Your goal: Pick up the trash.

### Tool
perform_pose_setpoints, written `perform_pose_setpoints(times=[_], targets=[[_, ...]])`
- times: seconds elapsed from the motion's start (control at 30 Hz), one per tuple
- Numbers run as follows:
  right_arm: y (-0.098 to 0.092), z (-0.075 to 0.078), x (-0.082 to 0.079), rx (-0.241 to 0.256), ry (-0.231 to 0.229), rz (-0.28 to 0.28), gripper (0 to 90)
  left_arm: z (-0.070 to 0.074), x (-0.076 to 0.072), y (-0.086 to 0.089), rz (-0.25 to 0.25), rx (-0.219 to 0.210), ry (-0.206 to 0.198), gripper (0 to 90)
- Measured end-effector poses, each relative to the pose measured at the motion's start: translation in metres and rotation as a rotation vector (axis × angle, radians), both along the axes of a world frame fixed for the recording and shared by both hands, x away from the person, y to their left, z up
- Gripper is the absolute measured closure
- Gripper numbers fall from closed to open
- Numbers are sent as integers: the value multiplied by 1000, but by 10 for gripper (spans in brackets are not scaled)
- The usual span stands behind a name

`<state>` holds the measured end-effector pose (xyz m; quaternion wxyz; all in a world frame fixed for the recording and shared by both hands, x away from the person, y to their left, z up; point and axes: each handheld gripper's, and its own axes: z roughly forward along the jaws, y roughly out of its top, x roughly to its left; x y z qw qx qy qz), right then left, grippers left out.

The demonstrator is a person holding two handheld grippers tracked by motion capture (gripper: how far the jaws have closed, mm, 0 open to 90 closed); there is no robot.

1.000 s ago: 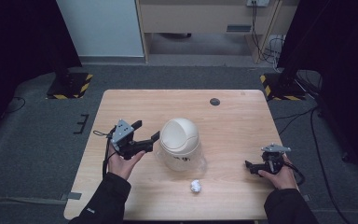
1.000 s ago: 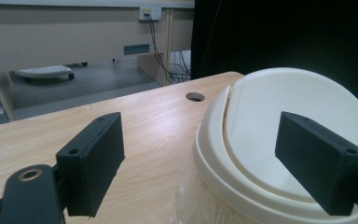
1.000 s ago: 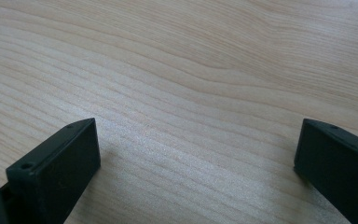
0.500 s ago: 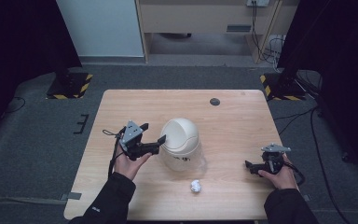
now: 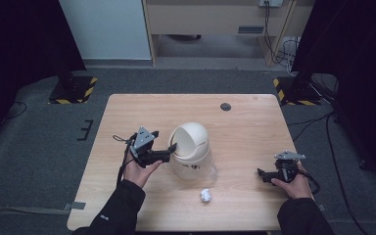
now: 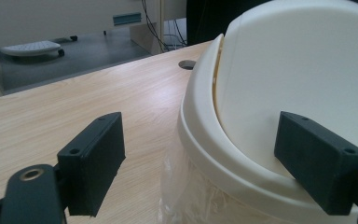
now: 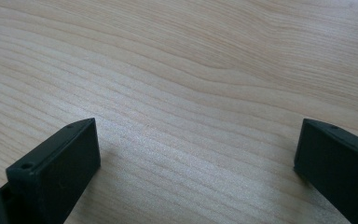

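- In the high view I see a small cream swing-lid bin (image 5: 190,149) at the centre of the wooden table (image 5: 254,127); its clear lower body looks lined with thin plastic.
- My left gripper (image 5: 169,151) sits just left of the bin at frame centre-left. Its jaws stand apart, and the far tip reaches the lid's edge.
- In the left gripper view, the domed lid (image 6: 289,88) rises at the right; one jaw lies in front of the flap, the other over bare wood.
- My right gripper (image 5: 263,174) rests low at the frame's lower right, well apart from the bin, jaws wide apart over bare wood grain.
- A crumpled white paper ball (image 5: 205,195) lies near the table's front edge, below the bin.
- A dark round cable hole (image 5: 225,106) marks the far side.
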<state>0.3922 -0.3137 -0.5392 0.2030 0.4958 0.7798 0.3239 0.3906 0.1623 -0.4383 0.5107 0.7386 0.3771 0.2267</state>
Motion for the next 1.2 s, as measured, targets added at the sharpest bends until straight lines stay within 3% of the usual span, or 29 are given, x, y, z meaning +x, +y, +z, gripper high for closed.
perform_pose_setpoints(times=[0.4, 0.7, 0.97, 1.13, 1.2], targets=[[0, 0, 0, 1, 1, -1, 5, -2, 9, -7, 3, 17, 25, 156], [0, 0, 0, 1, 1, -1, 5, -6, 17, -10, 14, -6, 56, 149], [0, 0, 0, -1, 1, 1, 5, -7, 24, -16, 2, 47, 65, 149], [0, 0, 0, 1, 1, -1, 5, -5, 25, -19, -9, 55, 61, 149], [0, 0, 0, -1, 0, 1, 5, -3, 24, -19, -13, 57, 43, 155]])
